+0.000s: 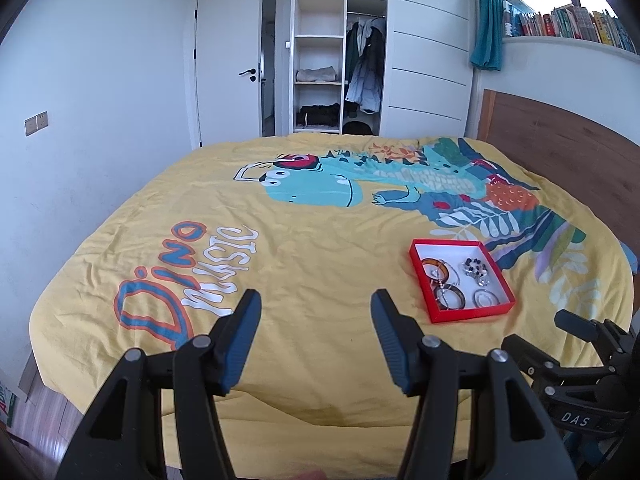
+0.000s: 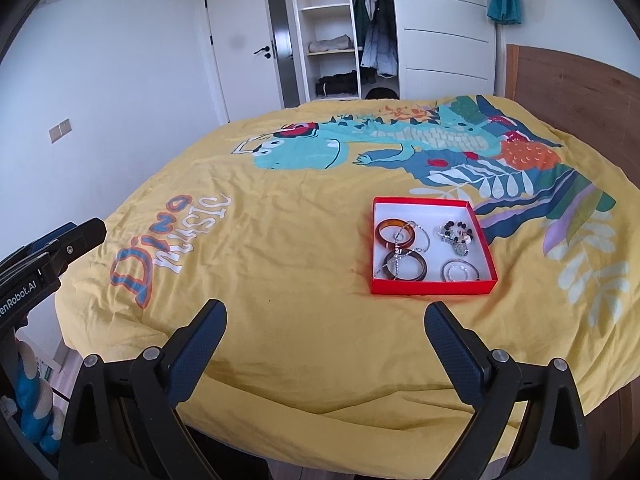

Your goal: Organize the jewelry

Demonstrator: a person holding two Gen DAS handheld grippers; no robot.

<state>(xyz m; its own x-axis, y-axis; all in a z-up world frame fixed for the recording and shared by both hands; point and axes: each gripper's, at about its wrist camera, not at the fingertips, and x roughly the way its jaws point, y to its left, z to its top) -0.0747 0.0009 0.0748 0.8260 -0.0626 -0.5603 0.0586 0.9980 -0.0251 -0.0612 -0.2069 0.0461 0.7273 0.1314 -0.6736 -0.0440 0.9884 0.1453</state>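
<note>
On the yellow bedspread (image 2: 304, 240), ahead and to the right of both grippers, sits the red tray (image 2: 432, 286) with the jewelry already inside it: two brown bangles (image 2: 404, 266) on its left half with a silver chain (image 2: 400, 254) draped across them, a beaded bracelet (image 2: 456, 232) at the far right, and a clear bangle (image 2: 460, 271) at the near right. The right gripper (image 2: 326, 320) hangs wide and empty just short of the tray's near wall, which lies slightly right of its centre line. The left gripper (image 1: 316, 308), likewise spread and empty, hovers further left, with the tray (image 1: 472, 314) well off to its right. The right gripper looks nearer, so it seems better placed to reach in. The tray's long sides run away from the grippers, roughly along their pointing direction.
</note>
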